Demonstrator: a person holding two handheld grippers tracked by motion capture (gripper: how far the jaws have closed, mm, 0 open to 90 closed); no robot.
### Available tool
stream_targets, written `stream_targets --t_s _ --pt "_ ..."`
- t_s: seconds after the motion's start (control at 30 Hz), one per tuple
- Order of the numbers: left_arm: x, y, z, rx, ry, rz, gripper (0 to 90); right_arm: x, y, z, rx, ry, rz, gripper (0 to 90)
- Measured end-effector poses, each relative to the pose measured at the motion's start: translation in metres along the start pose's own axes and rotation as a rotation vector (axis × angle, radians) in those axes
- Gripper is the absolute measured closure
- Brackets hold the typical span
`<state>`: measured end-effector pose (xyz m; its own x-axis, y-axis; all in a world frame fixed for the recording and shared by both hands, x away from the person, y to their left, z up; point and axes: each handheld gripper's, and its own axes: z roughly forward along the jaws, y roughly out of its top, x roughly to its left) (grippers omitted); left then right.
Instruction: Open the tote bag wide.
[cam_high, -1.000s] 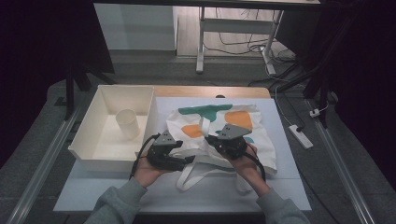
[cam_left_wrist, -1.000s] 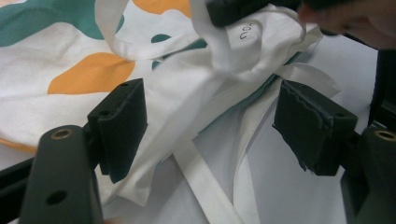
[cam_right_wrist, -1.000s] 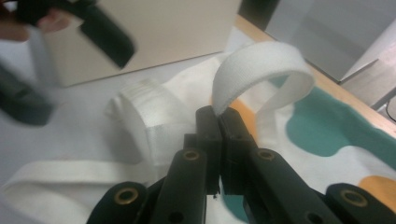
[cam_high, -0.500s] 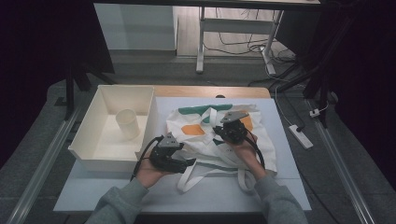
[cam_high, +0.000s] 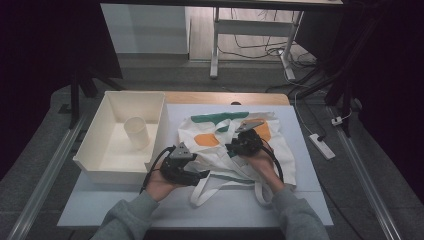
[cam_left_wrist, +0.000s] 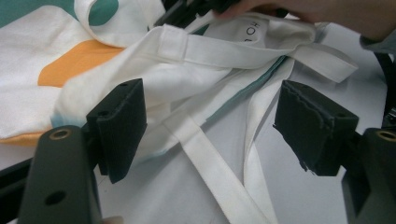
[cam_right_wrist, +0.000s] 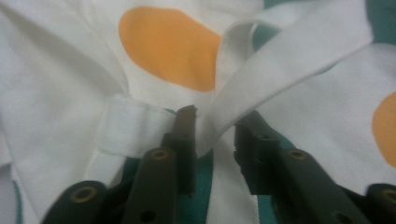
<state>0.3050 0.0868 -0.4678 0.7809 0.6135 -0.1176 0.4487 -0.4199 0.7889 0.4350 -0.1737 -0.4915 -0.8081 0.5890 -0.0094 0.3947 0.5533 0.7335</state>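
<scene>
While the white cotton tote bag (cam_high: 235, 145) with orange and teal patches lies flat on the pale desk (cam_high: 280, 200), just right of the cream plastic bin (cam_high: 92, 157), its long axis runs from the person's edge toward the far edge. Its mouth and two white fabric straps (cam_high: 215, 187) point back toward the person, and the teal band sits at the far end.

The cloth is rumpled, with folds across the middle, and a thin teal seam shows along one edge in the left gripper view. Printed letters near the mouth are cut off by a fold and cannot be read.

The left hand-held gripper (cam_left_wrist: 210, 135) rests at the bag's near left corner with its jaws standing wide apart; a strap (cam_left_wrist: 205, 154) lies loose between them, touched by neither pad.

The right hand-held gripper (cam_right_wrist: 215, 140) is over the middle of the bag. Its jaws have just been opening, and a strap (cam_right_wrist: 280, 70) runs up through the gap (whether it brushes one pad is hard to tell, as the close view is blurred). From the high view, the person's hands hide part of the bag's near half.

A short cream cylinder (cam_high: 136, 132) stands upright inside the bin.
</scene>
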Motion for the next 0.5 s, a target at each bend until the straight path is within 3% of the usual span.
stream_targets --t_s 0.03,0.07,0.1,0.13,0.17,0.23,0.4,0.5 --pt "0.000 0.000 0.000 0.000 0.000 0.000 25.0 0.000 0.000 0.000 0.000 0.000 0.000 61.3" --pt "0.000 0.000 0.000 0.000 0.000 0.000 25.1 0.001 0.004 -0.013 -0.054 0.025 0.016 56.2" --pt "0.000 0.000 0.000 -0.001 0.002 -0.001 25.1 0.001 0.004 -0.013 -0.054 0.025 0.016 56.2" --pt "0.001 0.000 0.000 -0.001 0.002 -0.001 25.0 0.007 0.008 -0.027 -0.091 -0.001 -0.013 49.1" --pt "0.001 0.000 0.000 0.000 0.002 -0.003 25.0 0.007 0.008 -0.027 -0.091 -0.001 -0.013 49.1" --pt "0.001 -0.001 0.000 0.001 0.002 -0.004 25.0 0.015 0.009 -0.045 -0.123 -0.015 -0.034 45.3" --pt "0.002 -0.001 0.001 0.005 0.004 -0.003 25.0 0.022 0.007 -0.061 -0.140 -0.012 -0.064 42.6" --pt "0.001 -0.001 0.001 0.003 0.005 -0.004 25.0 0.023 0.003 -0.070 -0.132 -0.053 -0.083 41.0"
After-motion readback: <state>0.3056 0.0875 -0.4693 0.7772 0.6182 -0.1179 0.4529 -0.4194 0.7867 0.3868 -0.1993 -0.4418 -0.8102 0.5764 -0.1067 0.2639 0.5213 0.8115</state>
